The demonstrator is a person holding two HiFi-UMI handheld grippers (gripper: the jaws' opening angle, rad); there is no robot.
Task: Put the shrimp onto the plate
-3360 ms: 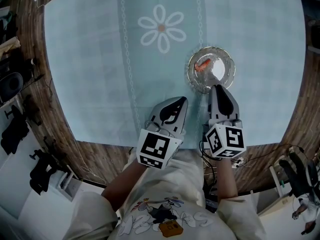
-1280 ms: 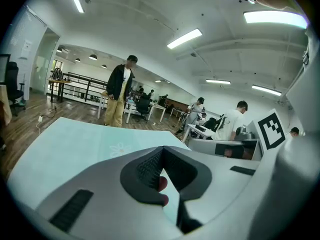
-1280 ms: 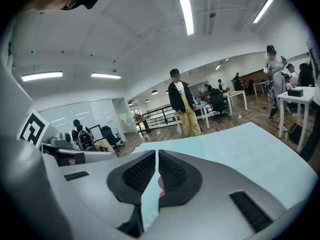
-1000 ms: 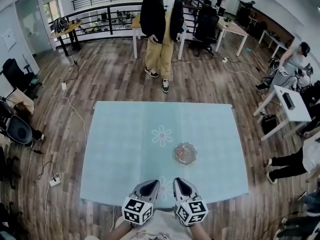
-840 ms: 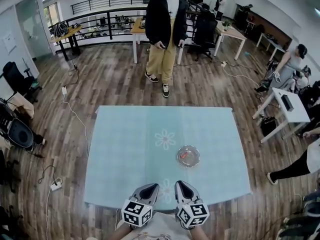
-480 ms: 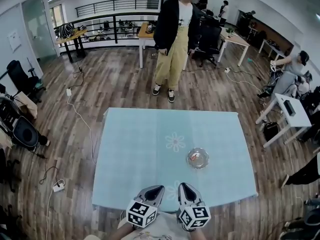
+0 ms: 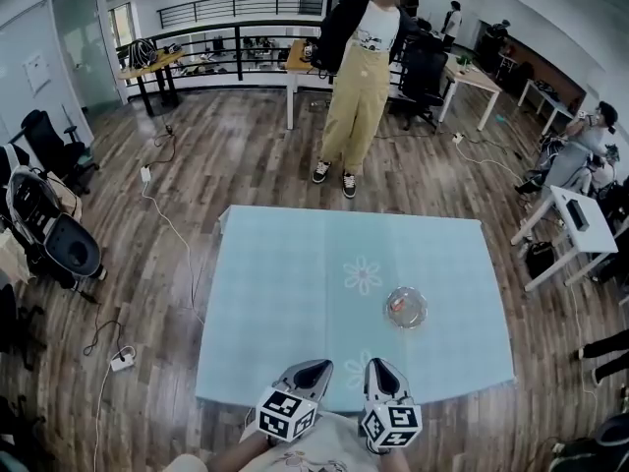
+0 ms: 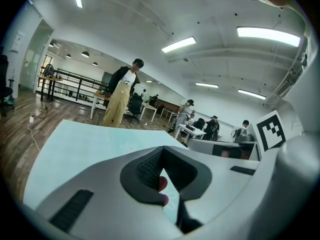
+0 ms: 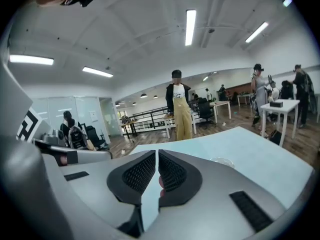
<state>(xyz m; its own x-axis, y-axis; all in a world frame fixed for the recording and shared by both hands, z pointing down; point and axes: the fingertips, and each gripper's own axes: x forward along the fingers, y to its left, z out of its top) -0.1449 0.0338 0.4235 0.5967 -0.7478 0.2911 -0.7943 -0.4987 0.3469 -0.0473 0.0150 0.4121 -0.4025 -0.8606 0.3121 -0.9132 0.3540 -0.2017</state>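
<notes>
Shrimp (image 7: 397, 303) on plate (image 7: 422, 317), well apart from left gripper (image 7: 318, 366) and right gripper (image 7: 379, 365), fingers clenched, empty.

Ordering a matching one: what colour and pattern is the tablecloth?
Pale blue tablecloth with white flower, best in head view.

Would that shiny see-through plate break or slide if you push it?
The plate looks like clear glass, so probably stiff and breakable if dropped. It sits flat and low on the tablecloth, so it would likely slide or drag the cloth, not tip.
</notes>
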